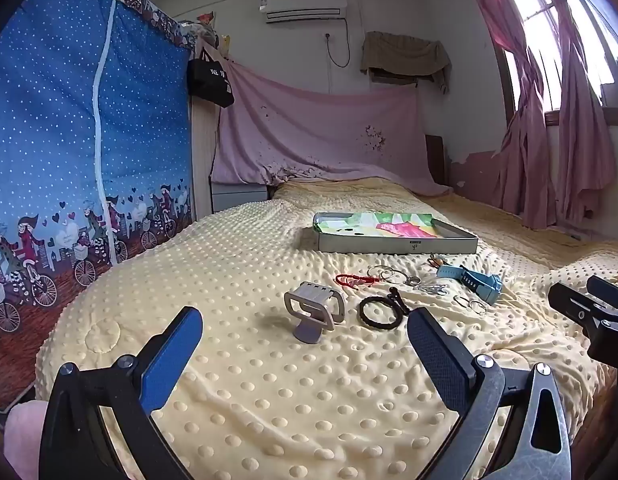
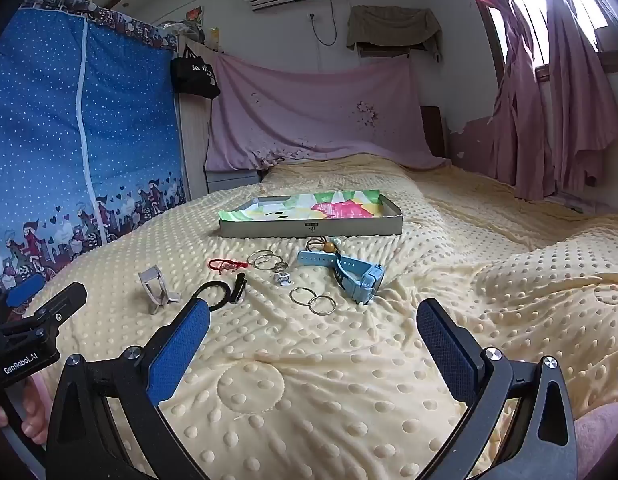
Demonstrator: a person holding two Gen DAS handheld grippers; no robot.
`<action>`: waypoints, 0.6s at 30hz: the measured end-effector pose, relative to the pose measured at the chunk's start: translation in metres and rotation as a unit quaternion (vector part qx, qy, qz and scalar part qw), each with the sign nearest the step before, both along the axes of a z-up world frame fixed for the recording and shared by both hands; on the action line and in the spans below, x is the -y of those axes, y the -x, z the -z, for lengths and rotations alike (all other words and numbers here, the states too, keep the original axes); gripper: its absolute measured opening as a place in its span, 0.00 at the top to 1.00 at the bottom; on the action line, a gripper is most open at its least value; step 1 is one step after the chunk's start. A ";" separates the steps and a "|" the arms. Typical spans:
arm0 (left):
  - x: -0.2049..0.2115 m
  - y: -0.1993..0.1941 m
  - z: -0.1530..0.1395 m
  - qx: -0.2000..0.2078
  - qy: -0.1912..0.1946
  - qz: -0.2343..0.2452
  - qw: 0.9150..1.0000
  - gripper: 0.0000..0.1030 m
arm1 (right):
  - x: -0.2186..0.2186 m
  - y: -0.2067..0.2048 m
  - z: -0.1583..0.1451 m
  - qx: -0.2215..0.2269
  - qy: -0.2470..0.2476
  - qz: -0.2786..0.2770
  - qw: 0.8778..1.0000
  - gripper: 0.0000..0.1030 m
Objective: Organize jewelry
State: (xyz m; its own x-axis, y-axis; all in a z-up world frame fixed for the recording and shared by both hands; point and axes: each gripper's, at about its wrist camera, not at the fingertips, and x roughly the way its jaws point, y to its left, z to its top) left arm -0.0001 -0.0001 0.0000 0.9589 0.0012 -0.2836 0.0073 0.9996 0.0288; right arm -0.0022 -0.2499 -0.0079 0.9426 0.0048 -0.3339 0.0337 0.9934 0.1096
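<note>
Left gripper [image 1: 305, 340]: held wide open, nothing grasped.
Right gripper [image 2: 313, 328]: held wide open, nothing grasped.
Jewelry: silver rings [image 2: 312, 300], red cord [image 2: 227, 265], black bracelet [image 2: 217, 296] scattered on the bed [image 2: 309, 380], before the tray [image 2: 309, 228].
Risk: thin rings may be pressed into the soft blanket and slip the pads.

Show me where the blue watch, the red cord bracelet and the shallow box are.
blue watch [image 2: 367, 280]: right wrist view, on its case.
red cord bracelet [image 2: 225, 265]: right wrist view, on the knotted middle.
shallow box [image 2: 309, 229]: right wrist view, on its front wall.
</note>
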 end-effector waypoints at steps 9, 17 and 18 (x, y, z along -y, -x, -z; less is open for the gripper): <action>0.001 -0.002 -0.001 -0.007 0.008 -0.001 1.000 0.00 | 0.000 0.000 0.000 0.001 0.000 -0.001 1.000 0.01; -0.005 -0.005 0.001 -0.009 0.011 -0.001 1.000 0.00 | 0.000 0.000 0.000 0.001 0.001 0.000 1.000 0.01; -0.005 -0.004 0.001 -0.008 0.011 -0.001 1.000 0.00 | 0.001 0.000 0.000 0.002 0.001 0.000 1.000 0.01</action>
